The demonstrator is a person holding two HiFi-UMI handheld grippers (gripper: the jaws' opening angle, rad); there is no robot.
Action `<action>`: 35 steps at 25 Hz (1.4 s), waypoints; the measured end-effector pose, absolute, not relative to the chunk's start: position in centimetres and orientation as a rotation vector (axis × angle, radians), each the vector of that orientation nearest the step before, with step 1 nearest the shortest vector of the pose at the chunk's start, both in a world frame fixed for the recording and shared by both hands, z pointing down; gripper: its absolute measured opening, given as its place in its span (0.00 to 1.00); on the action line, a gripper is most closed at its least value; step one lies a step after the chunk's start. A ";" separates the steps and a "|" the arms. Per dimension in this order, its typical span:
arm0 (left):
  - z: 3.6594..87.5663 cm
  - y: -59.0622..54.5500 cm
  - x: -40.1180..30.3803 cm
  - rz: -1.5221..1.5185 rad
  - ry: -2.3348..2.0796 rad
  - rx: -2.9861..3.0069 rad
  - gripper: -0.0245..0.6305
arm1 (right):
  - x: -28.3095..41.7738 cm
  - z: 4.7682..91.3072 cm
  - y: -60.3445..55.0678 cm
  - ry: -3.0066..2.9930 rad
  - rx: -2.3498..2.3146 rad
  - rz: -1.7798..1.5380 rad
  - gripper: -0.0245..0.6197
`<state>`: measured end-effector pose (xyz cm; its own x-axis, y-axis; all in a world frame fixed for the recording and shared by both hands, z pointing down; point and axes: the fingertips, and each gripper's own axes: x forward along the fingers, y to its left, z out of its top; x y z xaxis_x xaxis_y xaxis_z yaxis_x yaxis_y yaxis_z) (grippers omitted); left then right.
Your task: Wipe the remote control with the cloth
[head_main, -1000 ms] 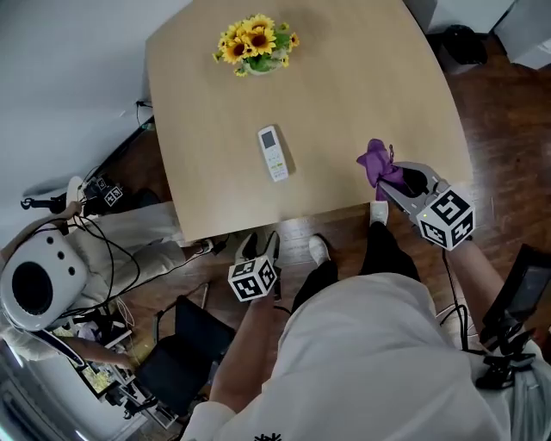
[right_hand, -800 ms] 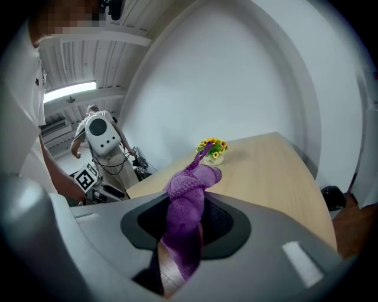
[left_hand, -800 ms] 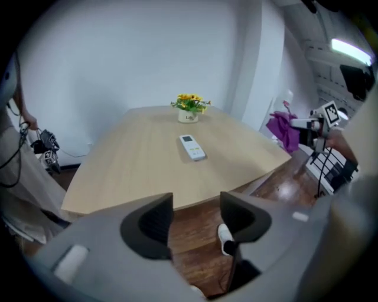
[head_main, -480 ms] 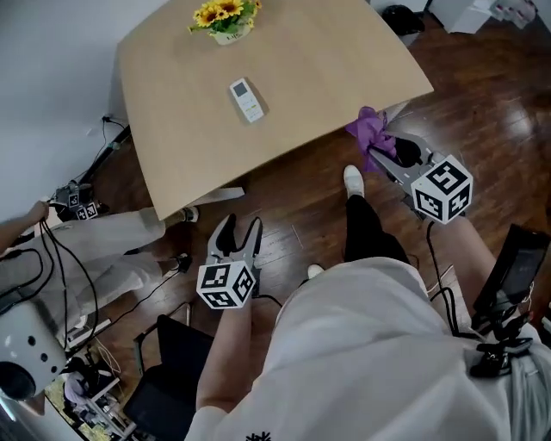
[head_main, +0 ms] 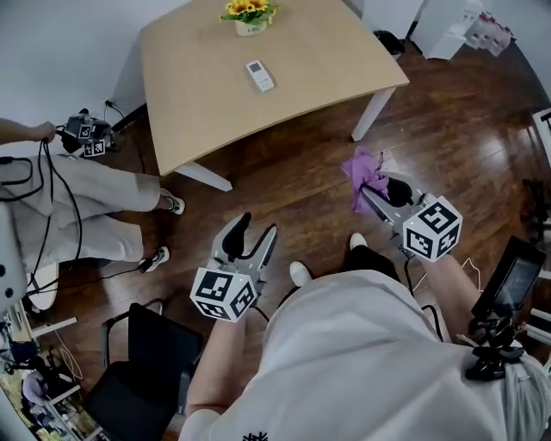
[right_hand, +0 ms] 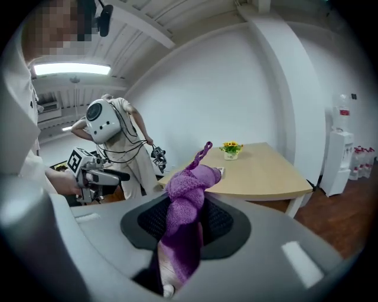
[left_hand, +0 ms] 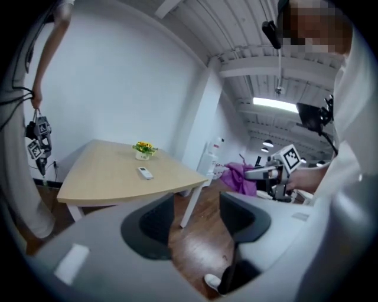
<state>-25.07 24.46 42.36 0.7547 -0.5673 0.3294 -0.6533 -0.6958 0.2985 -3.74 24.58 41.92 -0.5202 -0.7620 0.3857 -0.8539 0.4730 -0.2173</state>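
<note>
While the person stands on the wood floor (head_main: 293, 185), well apart from the table (head_main: 207, 112), both grippers hang over floorboards, not over the tabletop; right gripper (head_main: 368, 188) is clenched on the purple cloth (head_main: 361, 167), jaws pinching its lower part, bunched top poking up past the jaw tips (thin loop at the very top in the right gripper view); left gripper (head_main: 258, 226) is released, jaws spread, only floor showing between them; remote control (head_main: 259, 75) lies flat on the table, white, roughly mid-top, neither gripper near it; pot of sunflowers (head_main: 249, 14) stands beyond it by the far edge, apart from it; second person (head_main: 86, 198) in light clothes at the left of the head view; black chair (head_main: 138, 366) at lower left.
</note>
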 end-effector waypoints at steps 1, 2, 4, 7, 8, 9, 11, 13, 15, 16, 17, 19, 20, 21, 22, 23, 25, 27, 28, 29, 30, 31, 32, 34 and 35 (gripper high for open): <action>42.2 25.1 -25.2 0.295 -0.941 2.551 0.44 | -4.1 41.7 25.1 -2.499 1.383 0.555 0.23; 42.0 25.7 -25.3 0.287 -0.954 2.546 0.44 | -4.4 41.4 25.5 -2.512 1.372 0.538 0.23; 41.6 26.6 -25.4 0.266 -0.981 2.533 0.44 | -4.9 40.8 26.0 -2.536 1.346 0.505 0.24; 41.4 26.7 -24.8 0.264 -1.010 2.513 0.44 | -5.3 40.7 25.8 -2.560 1.290 0.483 0.24; 41.6 26.7 -24.4 0.264 -1.008 2.512 0.44 | -5.4 40.9 25.8 -2.565 1.273 0.481 0.23; 41.7 26.8 -23.7 0.263 -0.999 2.516 0.44 | -5.2 40.9 26.1 -2.569 1.265 0.478 0.24; 41.4 27.7 -21.4 0.254 -0.975 2.531 0.43 | -3.7 40.4 27.5 -2.576 1.266 0.470 0.23; 40.0 29.6 -18.3 0.258 -0.968 2.542 0.43 | -1.5 39.5 29.6 -2.592 1.264 0.459 0.24; 38.6 31.1 -15.7 0.266 -0.972 2.549 0.43 | 0.5 38.7 31.1 -2.602 1.250 0.442 0.24; 38.3 31.4 -14.9 0.268 -0.972 2.549 0.43 | 1.1 38.5 31.4 -2.602 1.243 0.432 0.24; 38.2 31.5 -14.4 0.272 -0.968 2.547 0.43 | 1.5 38.3 31.5 -2.599 1.238 0.423 0.24; 38.1 31.6 -13.7 0.297 -0.960 2.541 0.43 | 1.9 38.1 31.5 -2.597 1.234 0.413 0.24; 38.1 31.6 -13.4 0.310 -0.954 2.542 0.43 | 2.0 38.1 31.6 -2.597 1.232 0.409 0.24; 38.2 31.7 -13.1 0.320 -0.950 2.545 0.43 | 2.1 38.1 31.7 -2.597 1.228 0.407 0.24; 38.3 31.6 -12.7 0.327 -0.948 2.547 0.43 | 2.3 38.2 31.7 -2.597 1.225 0.406 0.24; 38.4 31.5 -12.4 0.328 -0.946 2.547 0.43 | 2.5 38.4 31.7 -2.596 1.223 0.405 0.23; 38.6 31.4 -12.1 0.317 -0.941 2.551 0.43 | 2.7 38.6 31.6 -2.592 1.221 0.402 0.23; 38.6 31.7 -12.0 0.316 -0.939 2.554 0.43 | 2.6 38.8 31.7 -2.593 1.216 0.404 0.23; 38.5 31.9 -12.0 0.322 -0.944 2.553 0.43 | 2.5 38.9 31.8 -2.595 1.211 0.405 0.23; 38.4 32.0 -11.9 0.329 -0.952 2.554 0.43 | 2.4 39.0 31.9 -2.599 1.205 0.404 0.24; 38.4 32.1 -12.0 0.334 -0.962 2.556 0.43 | 2.4 39.0 31.9 -2.603 1.200 0.401 0.24; 38.4 32.1 -12.0 0.336 -0.974 2.559 0.43 | 2.4 39.0 32.0 -2.607 1.194 0.398 0.23; 38.3 32.3 -12.2 0.335 -0.987 2.562 0.43 | 2.3 39.0 32.1 -2.610 1.189 0.395 0.23; 38.2 32.6 -12.6 0.330 -1.014 2.564 0.43 | 2.1 39.0 32.4 -2.612 1.181 0.389 0.23; 38.2 32.7 -12.8 0.330 -1.025 2.564 0.43 | 2.0 39.0 32.5 -2.612 1.178 0.384 0.23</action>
<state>-12.84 32.68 38.22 0.7099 -0.6157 0.3420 -0.6996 -0.6726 0.2412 2.05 32.53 39.01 -0.6420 -0.6920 0.3301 -0.7577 0.6384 -0.1353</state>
